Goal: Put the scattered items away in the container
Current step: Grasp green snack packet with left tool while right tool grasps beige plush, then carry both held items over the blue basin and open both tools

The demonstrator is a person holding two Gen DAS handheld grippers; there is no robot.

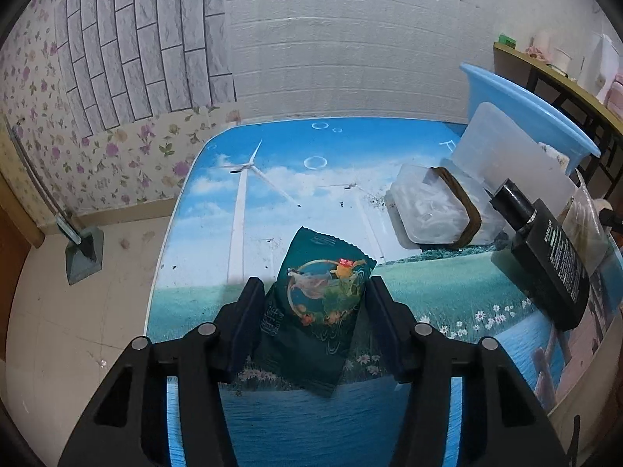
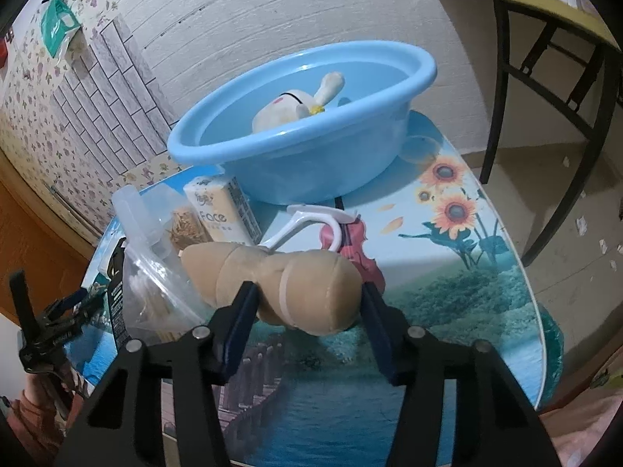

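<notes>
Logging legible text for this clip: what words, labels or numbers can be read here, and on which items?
"Face": tissue pack, right wrist view.
Snack packet between the left gripper's jaws: characters too blurred to read.
Black bottle: label print too small to read.
Green packet on the wall: print unreadable.
No other text seen.

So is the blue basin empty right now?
No, the blue basin already holds a white plush toy, which lies inside against the far wall in the right wrist view.
</notes>
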